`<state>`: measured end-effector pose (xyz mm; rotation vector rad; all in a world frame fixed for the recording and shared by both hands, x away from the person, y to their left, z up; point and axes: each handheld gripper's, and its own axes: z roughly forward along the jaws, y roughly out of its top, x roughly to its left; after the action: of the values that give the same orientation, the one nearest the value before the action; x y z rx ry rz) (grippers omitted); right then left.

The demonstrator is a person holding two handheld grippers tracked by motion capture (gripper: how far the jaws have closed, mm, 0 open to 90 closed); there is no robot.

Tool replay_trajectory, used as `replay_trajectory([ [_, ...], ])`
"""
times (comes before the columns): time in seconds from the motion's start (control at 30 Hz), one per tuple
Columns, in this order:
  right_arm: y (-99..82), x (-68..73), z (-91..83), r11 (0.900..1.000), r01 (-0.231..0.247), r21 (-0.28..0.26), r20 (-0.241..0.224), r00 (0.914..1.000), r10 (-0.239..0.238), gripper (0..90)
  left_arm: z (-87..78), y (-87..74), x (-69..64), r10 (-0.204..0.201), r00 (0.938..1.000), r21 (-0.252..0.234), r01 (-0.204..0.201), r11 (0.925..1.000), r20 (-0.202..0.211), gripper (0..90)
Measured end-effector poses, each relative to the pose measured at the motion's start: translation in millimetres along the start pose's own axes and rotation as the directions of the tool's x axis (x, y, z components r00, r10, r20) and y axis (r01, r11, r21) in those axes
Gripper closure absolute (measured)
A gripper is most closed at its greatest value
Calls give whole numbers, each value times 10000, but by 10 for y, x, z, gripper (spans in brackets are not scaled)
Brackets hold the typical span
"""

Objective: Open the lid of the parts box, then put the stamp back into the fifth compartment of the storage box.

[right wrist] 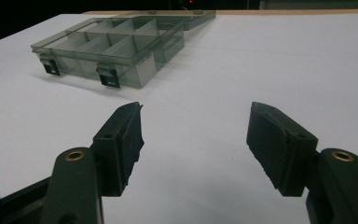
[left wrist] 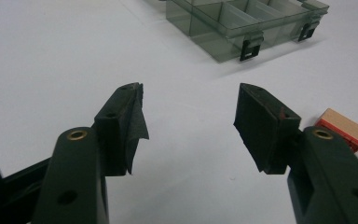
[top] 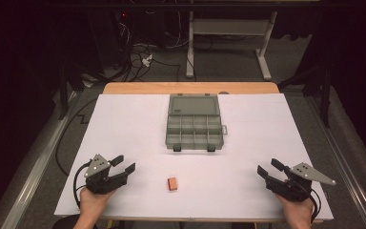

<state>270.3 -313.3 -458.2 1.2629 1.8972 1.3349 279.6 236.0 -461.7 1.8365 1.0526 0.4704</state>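
Near the table's (top: 124, 124) front edge, the left gripper (top: 123, 165) and right gripper (top: 268, 170) rest with jaws apart, empty. Between them lies a small orange block (top: 172, 183). Mid-table sits an open compartment box (top: 194, 123); beyond, dark floor and cables (top: 138, 55).

We see a white worktop (top: 124, 143) with a wooden edge (top: 190, 88) at its far side. Beyond it, at the top of the frame, grey carpet floor (top: 228, 67), tangled cables (top: 140, 55) and a white desk frame (top: 228, 33) sit in dim darkness.
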Motion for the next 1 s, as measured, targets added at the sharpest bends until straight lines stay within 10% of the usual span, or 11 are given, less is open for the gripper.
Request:
replay_trajectory([
  [1.0, -10, 0, -5, 9998, -189, -24, -37, 9998, 189, 347, 117, 87, -235, 443, 9974, 55, -447, 9990, 564, 416],
])
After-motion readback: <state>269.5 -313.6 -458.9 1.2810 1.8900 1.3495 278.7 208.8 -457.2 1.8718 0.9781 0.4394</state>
